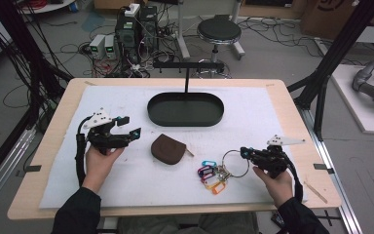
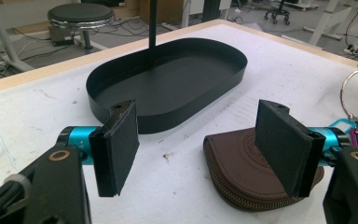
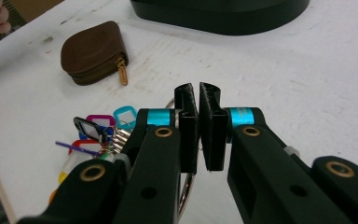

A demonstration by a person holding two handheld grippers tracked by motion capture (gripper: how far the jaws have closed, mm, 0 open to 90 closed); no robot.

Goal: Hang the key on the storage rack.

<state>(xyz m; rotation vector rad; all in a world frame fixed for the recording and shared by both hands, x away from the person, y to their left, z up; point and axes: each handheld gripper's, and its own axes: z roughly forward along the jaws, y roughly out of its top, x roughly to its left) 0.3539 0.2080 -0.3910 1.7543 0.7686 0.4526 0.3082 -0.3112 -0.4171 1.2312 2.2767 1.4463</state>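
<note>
1. The right tongs (image 1: 244, 152) are clenched on the metal key ring (image 1: 235, 163); the right gripper view shows the ring (image 3: 185, 189) passing between the pads.
2. Coloured key tags (image 1: 209, 174) lie bunched on the desk (image 1: 292, 112) at the ring's left.
3. The left tongs (image 1: 129, 127) gape released beside the brown pouch (image 1: 168, 148); the left gripper view shows its embossed leather (image 2: 242, 158).
4. The black tray (image 1: 185, 109) sits farthest.

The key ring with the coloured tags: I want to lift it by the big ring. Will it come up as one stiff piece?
Probably not. The key ring looks like thin rigid wire, but the coloured tags hang loosely from it, so they would likely dangle and swing. It seems light, and the smooth metal may slip between the right gripper's fingers.
</note>
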